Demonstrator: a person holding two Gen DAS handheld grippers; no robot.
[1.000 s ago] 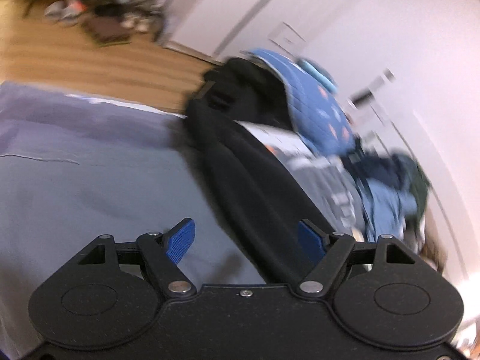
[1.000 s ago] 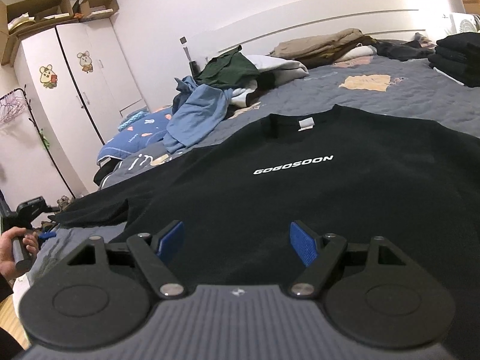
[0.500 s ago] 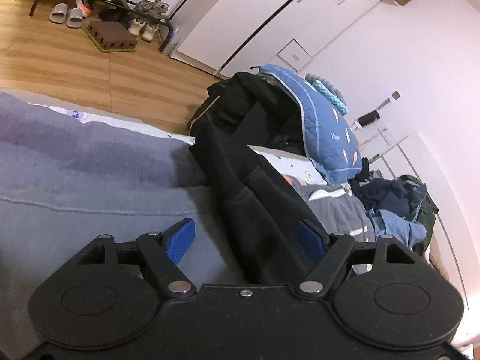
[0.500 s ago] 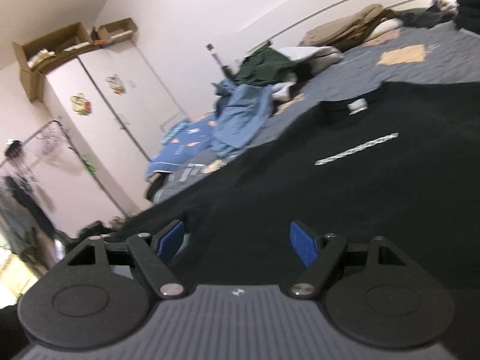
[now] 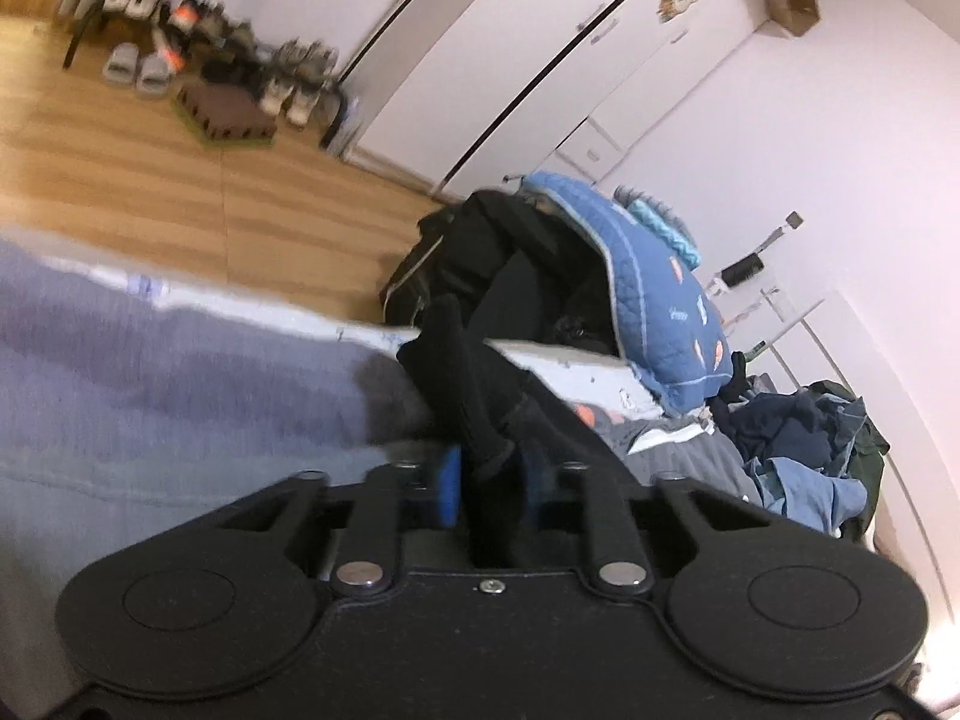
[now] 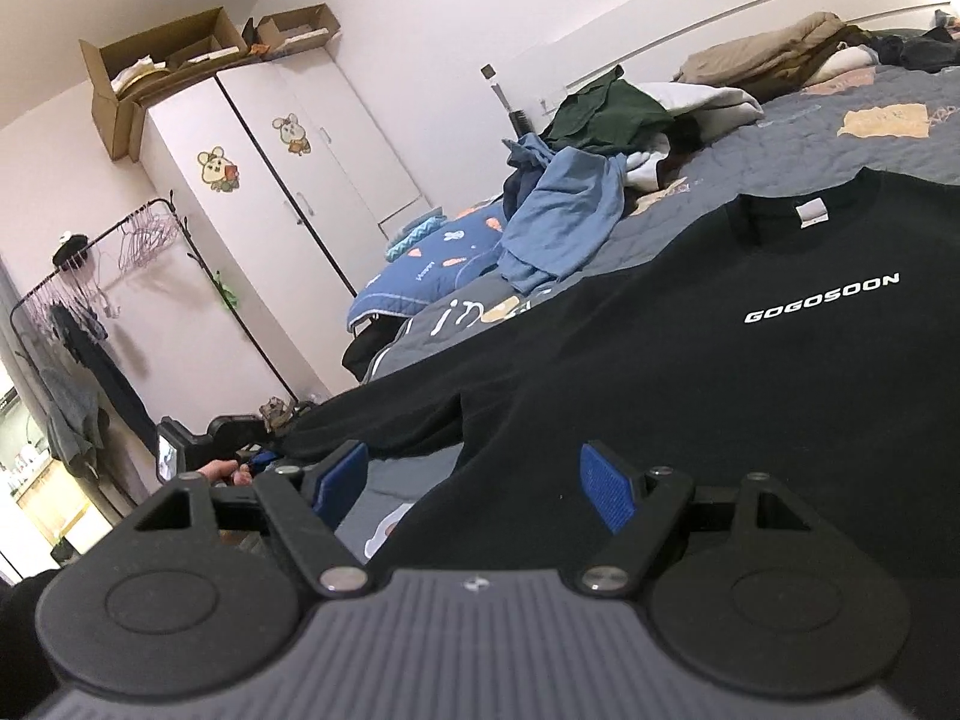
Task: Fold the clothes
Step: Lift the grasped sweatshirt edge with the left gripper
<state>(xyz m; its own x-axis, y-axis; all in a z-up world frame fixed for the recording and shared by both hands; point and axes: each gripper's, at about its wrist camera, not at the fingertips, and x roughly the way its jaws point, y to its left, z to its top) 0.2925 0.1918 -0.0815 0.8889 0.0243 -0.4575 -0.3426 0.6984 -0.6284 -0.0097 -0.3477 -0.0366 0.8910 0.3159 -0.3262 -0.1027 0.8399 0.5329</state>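
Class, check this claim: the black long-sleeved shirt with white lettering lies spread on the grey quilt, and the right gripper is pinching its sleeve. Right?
Wrong gripper. The left gripper is closing on the black long-sleeved shirt's sleeve, as the left wrist view shows; the right gripper is open above the grey quilt.

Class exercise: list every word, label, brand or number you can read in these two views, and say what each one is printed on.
"GOGOSOON": white letters on the chest of the black T-shirt spread on the bed.
White neck tag inside its collar: too small to read.
Small white word on the blue quilt: too blurred to read.
Animal stickers on the wardrobe: pictures, no words.
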